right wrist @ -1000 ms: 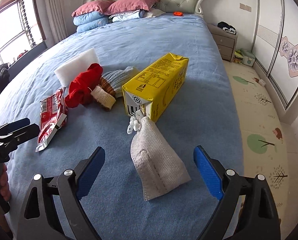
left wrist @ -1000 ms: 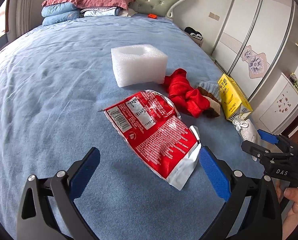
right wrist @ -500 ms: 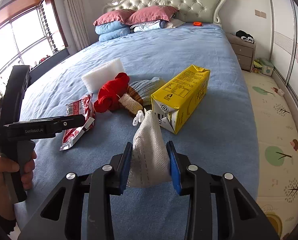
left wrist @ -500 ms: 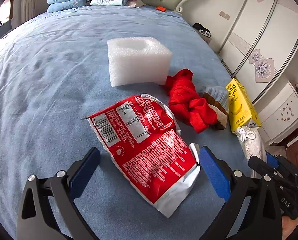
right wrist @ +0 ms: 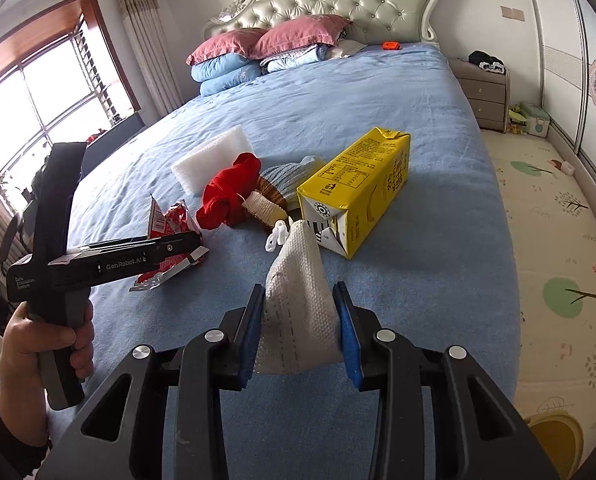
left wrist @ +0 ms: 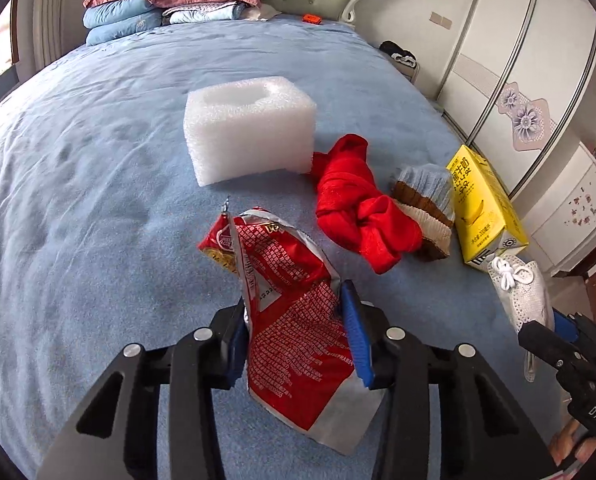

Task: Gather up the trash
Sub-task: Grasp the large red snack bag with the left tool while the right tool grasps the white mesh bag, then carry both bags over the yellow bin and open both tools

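Closing on the crinkly red wrapper (left wrist: 294, 320), the left gripper (left wrist: 298, 336) crumples its light foil middle; the right gripper (right wrist: 300, 320) pinches a soft white mask (right wrist: 298, 304) mid-body.

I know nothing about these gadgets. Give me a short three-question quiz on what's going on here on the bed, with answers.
1. True or false: the right gripper is clamped on a white face mask.
2. What is between the closing pads of the left gripper? A) foam block B) red snack wrapper C) red cloth
3. Which drink container lies on the bed beside the mask?

Key: 1 true. 2 B, the red snack wrapper. 3 the yellow banana milk carton.
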